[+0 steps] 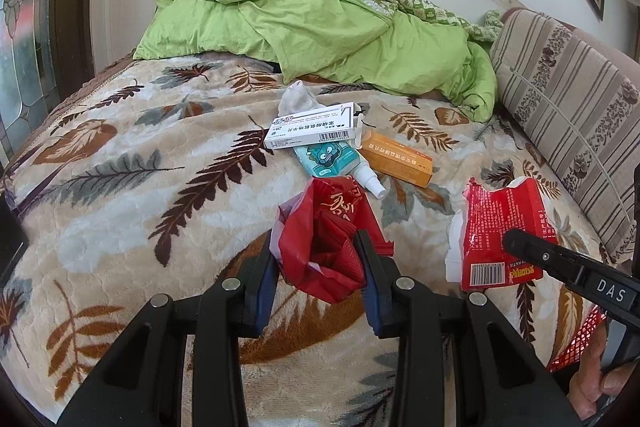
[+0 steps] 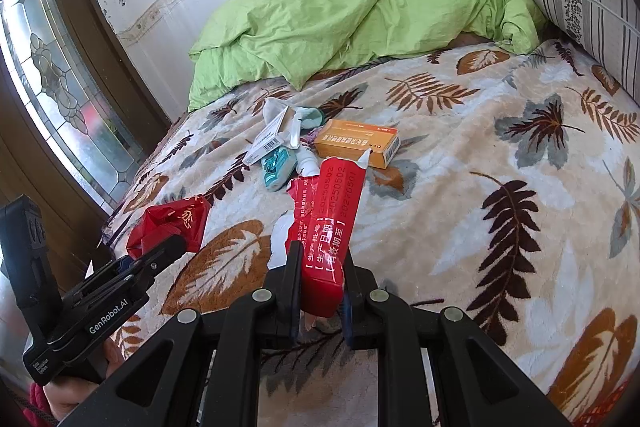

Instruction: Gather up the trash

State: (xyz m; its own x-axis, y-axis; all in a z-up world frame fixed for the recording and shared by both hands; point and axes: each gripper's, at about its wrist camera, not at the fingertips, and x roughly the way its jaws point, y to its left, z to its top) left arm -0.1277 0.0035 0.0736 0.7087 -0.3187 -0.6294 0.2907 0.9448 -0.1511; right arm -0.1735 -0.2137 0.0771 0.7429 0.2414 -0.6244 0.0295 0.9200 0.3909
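Already your left hand-held gripper (image 1: 320, 259) pinches the red plastic bag (image 1: 324, 227), mouth up, likely to receive trash; at three o'clock your right hand-held gripper (image 2: 320, 267) clamps the torn red carton (image 2: 328, 219). Farther, at twelve o'clock, white medicine box (image 1: 312, 127), spray bottle (image 1: 340, 163) and orange box (image 1: 400, 159) wait on the bed (image 1: 140, 187).
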